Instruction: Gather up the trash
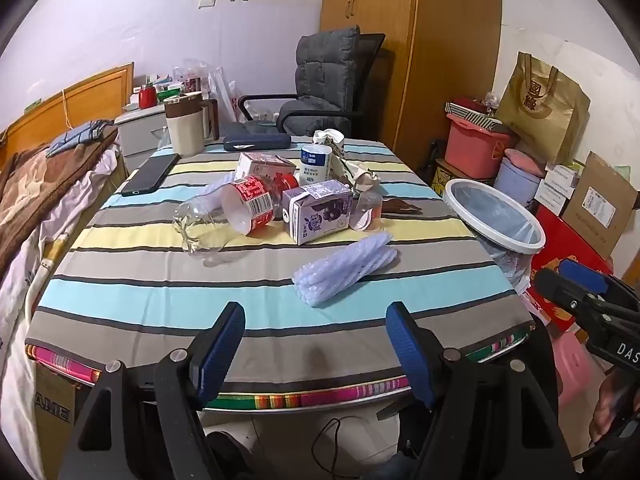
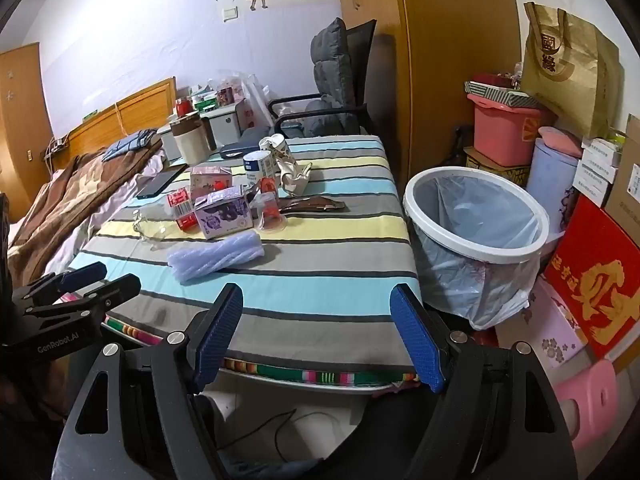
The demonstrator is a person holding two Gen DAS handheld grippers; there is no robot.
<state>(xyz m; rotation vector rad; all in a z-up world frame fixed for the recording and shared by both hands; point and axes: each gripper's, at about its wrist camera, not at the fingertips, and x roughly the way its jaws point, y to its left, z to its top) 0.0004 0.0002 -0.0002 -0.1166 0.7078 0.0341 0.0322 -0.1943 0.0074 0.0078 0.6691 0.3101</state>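
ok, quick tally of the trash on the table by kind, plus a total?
Plastic bottles: 1
Drink cartons: 2, purple and pink
Paper cups: 3, upright, torn and crushed
Clear plastic cups: 1
Foam sleeves: 1
Total: 8

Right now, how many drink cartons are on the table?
2 box cartons: a purple carton on its side mid-table beside the clear bottle, and a pink carton just behind it. More may be hidden behind the pile.
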